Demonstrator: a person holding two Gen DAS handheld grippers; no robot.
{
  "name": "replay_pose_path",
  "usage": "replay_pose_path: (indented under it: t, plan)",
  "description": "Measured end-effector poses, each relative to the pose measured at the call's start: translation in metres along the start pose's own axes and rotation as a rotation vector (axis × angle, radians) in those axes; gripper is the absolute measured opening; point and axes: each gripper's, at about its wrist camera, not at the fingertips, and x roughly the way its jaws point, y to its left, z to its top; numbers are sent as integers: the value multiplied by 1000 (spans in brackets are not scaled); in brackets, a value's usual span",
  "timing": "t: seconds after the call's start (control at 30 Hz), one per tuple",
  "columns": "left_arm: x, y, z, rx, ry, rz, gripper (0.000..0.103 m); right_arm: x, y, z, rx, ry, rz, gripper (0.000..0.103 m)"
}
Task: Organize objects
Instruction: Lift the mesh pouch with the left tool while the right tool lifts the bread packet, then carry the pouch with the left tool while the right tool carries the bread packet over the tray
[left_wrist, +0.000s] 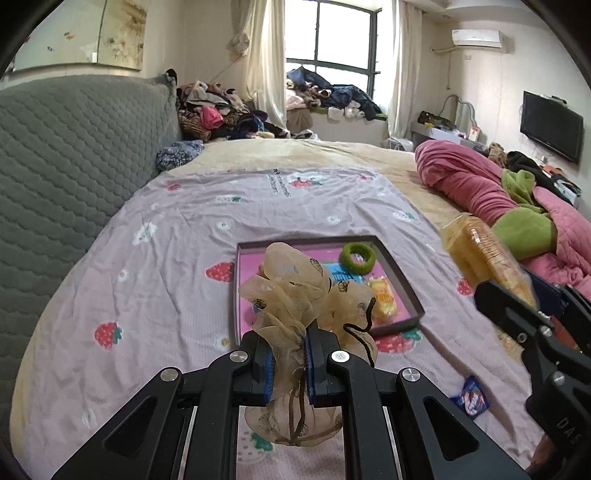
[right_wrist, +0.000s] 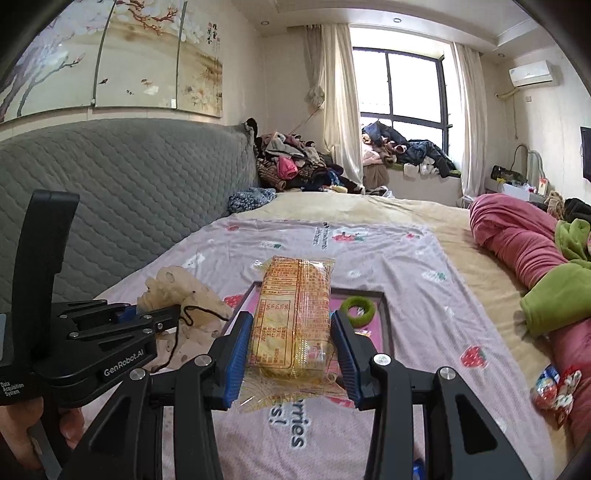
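Observation:
My left gripper (left_wrist: 290, 343) is shut on the neck of a beige mesh drawstring pouch (left_wrist: 295, 291), held above the bed. In the right wrist view that same left gripper (right_wrist: 155, 314) shows at the left with the pouch (right_wrist: 177, 291). My right gripper (right_wrist: 291, 332) is shut on a yellow snack pack (right_wrist: 291, 314), gripped by its long sides above the bed. It appears at the right of the left wrist view as the right gripper (left_wrist: 517, 295) with the pack (left_wrist: 476, 251). Below lies a dark-rimmed tray (left_wrist: 406, 284) with a pink floor, holding a green ring (left_wrist: 357, 257) and a yellow packet (left_wrist: 384, 299).
A strawberry-print sheet (left_wrist: 184, 258) covers the bed. A blue wrapper (left_wrist: 471, 397) lies at the near right, and wrapped candies (right_wrist: 554, 387) lie beside a pink quilt (right_wrist: 517, 236) and green blanket (right_wrist: 554, 299). A grey padded headboard (left_wrist: 74, 166) stands left. Clothes are piled behind.

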Motion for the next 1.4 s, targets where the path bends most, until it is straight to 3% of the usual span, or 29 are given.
replay_pose_path:
  t: [0.4, 0.7, 1.07, 1.4]
  plan:
    - [31, -4, 54, 12, -25, -13, 13, 28, -15, 42, -19, -44, -11, 44]
    - [90, -11, 89, 40, -15, -6, 13, 74, -30, 65, 24, -54, -1, 44]
    - [202, -5, 83, 52, 90, 3, 13, 160, -49, 26, 96, 27, 13, 44]
    - [268, -8, 66, 45, 172, 1, 14, 222, -62, -14, 82, 184, -16, 44]
